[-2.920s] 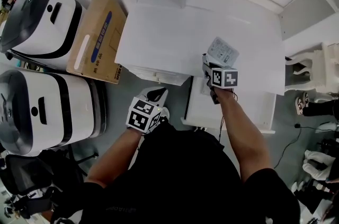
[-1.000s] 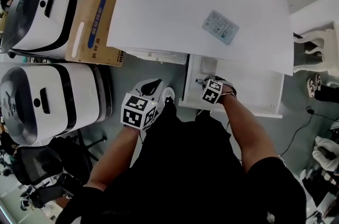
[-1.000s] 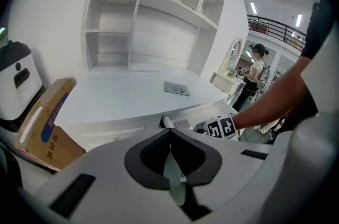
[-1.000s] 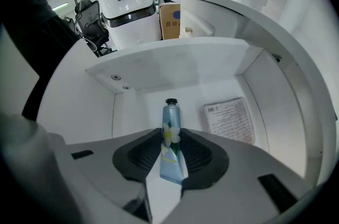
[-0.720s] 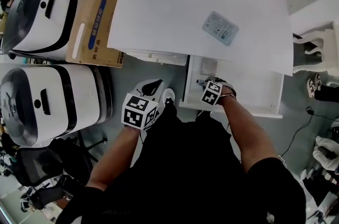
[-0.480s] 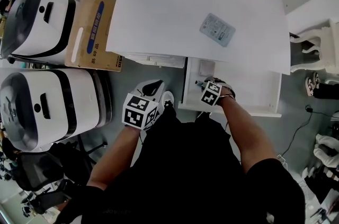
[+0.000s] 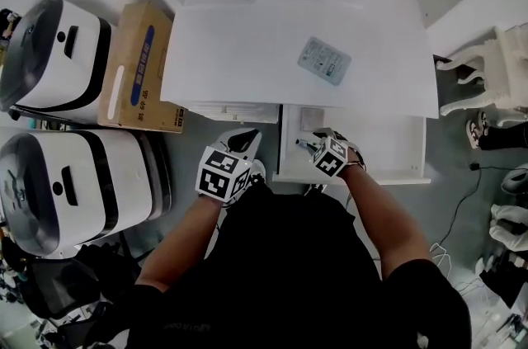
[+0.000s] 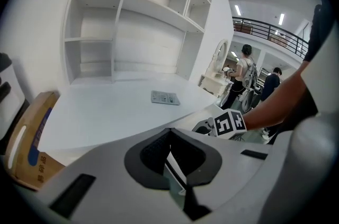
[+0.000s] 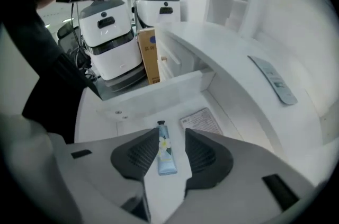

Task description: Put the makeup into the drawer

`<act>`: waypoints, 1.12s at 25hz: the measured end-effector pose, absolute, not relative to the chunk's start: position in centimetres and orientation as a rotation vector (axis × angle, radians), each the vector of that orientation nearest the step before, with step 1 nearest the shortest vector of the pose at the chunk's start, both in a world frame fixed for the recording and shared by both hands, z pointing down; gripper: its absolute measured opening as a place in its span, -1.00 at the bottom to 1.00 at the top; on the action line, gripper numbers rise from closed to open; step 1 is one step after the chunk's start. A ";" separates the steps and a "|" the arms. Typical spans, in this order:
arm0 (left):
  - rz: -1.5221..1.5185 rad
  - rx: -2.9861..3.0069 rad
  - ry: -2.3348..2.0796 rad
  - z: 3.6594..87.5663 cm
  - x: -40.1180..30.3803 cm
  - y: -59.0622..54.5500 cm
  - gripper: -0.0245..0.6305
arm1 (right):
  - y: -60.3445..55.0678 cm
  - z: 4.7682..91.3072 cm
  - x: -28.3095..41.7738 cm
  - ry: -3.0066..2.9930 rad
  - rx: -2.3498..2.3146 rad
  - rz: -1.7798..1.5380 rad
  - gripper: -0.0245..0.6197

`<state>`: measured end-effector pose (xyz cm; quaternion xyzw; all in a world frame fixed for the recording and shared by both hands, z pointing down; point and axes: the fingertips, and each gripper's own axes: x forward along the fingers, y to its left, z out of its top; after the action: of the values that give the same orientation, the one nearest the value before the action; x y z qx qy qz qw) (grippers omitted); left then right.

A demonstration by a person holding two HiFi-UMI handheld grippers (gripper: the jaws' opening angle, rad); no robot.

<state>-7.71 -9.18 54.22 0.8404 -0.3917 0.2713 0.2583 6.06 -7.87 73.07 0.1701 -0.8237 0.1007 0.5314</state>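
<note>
White desk (image 7: 247, 42) beneath white shelving, its white drawer (image 7: 388, 145) pulled open at 6 o'clock. Right tongs (image 9: 172, 135) point steeply down into it, jaws spread and just opened wider. The small pale-blue flowered makeup tube (image 9: 165, 154) lies loose on the drawer floor between them. Left tongs (image 7: 245, 139), at 9 o'clock, are pressed together and empty. In the head view the right tongs hide the tube. Grey floor; brown cardboard box (image 7: 136, 67) at 10 o'clock.

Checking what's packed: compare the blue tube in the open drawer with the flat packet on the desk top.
The slim blue tube with black cap and flower print lies inside the open white drawer; the flat pale-blue rectangular packet lies on the white desk top. The tube is narrow and rounded; the packet is broad and thin. Both are bluish and lie flat.
</note>
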 end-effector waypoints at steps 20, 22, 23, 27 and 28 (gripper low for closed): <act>0.613 2.356 -0.927 52.4 -4.1 -11.6 -0.90 | -11.7 52.2 9.9 -2.531 1.141 1.018 -0.81; 0.609 2.355 -0.929 52.3 -3.9 -11.9 -0.90 | -11.4 52.4 10.0 -2.527 1.117 0.990 -0.82; 0.604 2.351 -0.929 52.3 -3.8 -12.0 -0.90 | -11.3 52.5 10.1 -2.523 1.116 0.991 -0.82; 0.614 2.365 -0.927 52.0 -3.6 -12.1 -0.90 | -11.1 52.3 10.1 -2.521 1.134 0.995 -0.82; 0.619 2.368 -0.924 52.0 -3.6 -12.1 -0.90 | -11.1 52.2 10.1 -2.518 1.140 0.987 -0.82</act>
<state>-3.58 -12.12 52.03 0.8741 -0.3411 0.2286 0.2596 10.15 -11.11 52.21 0.3862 -0.8533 0.3347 0.1032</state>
